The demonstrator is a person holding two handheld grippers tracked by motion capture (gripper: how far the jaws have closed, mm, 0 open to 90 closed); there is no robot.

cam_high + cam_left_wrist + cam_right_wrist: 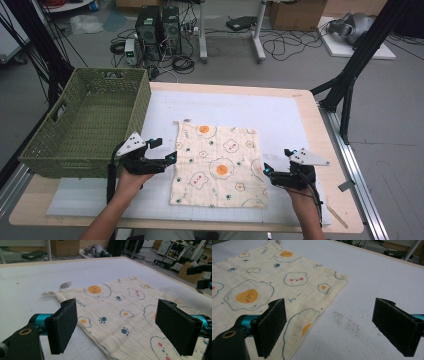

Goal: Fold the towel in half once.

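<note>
A cream cloth (217,165) printed with fried eggs and bears lies spread flat on the white mat. My left gripper (170,159) hovers at the cloth's left edge, jaws open, nothing between them. In the left gripper view the cloth (120,315) lies just beyond the open gripper (120,332), its tag (65,285) at the far corner. My right gripper (267,172) is at the cloth's right edge, also open. In the right gripper view the cloth (269,287) has its edge running between the pads of the gripper (332,327).
A green woven basket (90,122) stands at the left of the table, close to my left hand. The white mat (280,120) covers most of the wooden tabletop (325,145). Dark specks (344,320) mark the mat near the right gripper.
</note>
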